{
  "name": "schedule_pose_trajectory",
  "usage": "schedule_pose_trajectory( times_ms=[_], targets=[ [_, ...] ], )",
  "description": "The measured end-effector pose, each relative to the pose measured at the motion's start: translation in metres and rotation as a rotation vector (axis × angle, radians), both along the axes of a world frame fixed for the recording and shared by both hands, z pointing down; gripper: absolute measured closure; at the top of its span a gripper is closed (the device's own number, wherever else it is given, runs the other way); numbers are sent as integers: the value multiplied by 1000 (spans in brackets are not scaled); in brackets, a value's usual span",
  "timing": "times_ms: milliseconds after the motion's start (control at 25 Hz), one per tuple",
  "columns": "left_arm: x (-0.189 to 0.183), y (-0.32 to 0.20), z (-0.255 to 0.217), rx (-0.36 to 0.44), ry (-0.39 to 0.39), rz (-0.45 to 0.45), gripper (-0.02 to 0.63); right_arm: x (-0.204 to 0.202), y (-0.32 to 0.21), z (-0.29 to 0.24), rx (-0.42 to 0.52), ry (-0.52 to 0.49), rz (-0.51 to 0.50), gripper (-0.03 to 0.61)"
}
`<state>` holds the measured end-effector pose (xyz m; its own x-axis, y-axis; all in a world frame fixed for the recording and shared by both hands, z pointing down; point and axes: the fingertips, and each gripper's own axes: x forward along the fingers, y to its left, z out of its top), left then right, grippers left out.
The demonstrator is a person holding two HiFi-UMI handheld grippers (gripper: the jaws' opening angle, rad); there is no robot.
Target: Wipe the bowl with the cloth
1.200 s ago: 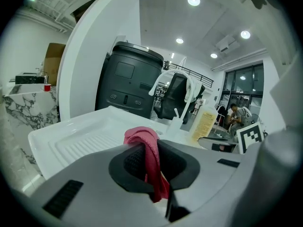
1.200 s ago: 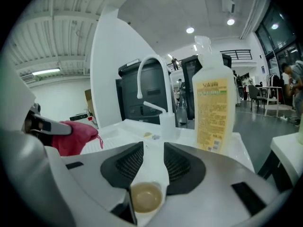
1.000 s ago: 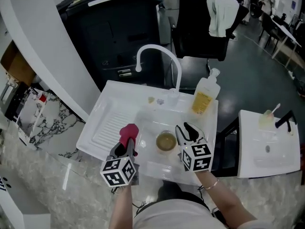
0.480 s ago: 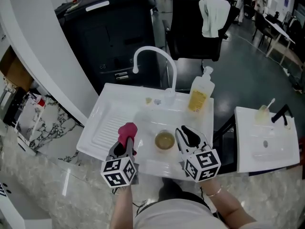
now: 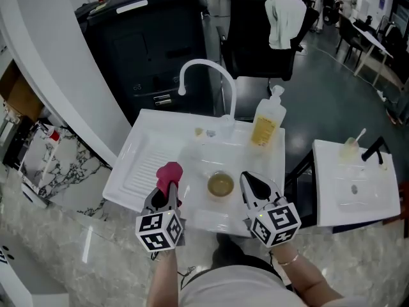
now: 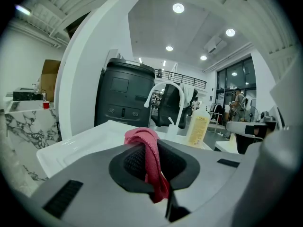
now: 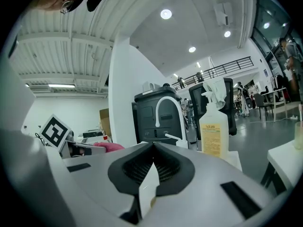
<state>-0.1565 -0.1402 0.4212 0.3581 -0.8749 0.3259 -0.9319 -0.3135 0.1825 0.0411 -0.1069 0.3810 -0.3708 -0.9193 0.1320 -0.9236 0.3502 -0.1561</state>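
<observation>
A small brownish bowl (image 5: 220, 185) sits in the basin of the white sink (image 5: 147, 158). My left gripper (image 5: 170, 190) hovers left of the bowl, shut on a red cloth (image 5: 169, 173). In the left gripper view the cloth (image 6: 149, 155) hangs pinched between the jaws of the left gripper (image 6: 151, 151). My right gripper (image 5: 251, 183) is just right of the bowl and apart from it. Its jaws have just been closing and now meet with nothing between them. The right gripper view shows the right gripper (image 7: 152, 148) shut tip to tip, with the cloth (image 7: 108, 146) off to the left.
A white curved faucet (image 5: 204, 69) rises at the sink's back edge. A yellow-labelled pump bottle (image 5: 265, 125) stands at the back right corner. A second white basin (image 5: 358, 190) lies to the right. A black chair with a towel (image 5: 281, 18) stands behind.
The right gripper's jaws went from wide open to shut, and it drew back from the bowl toward me. The bowl stayed in the basin. The left gripper with the cloth rose slightly.
</observation>
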Motion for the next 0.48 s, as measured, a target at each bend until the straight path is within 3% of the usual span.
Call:
schedule_pose_trajectory(
  times_ms=[480],
  targets=[
    [-10,14,-7,27,-27,1,569,-11,13,0,-17,-16,-24,574]
  ],
)
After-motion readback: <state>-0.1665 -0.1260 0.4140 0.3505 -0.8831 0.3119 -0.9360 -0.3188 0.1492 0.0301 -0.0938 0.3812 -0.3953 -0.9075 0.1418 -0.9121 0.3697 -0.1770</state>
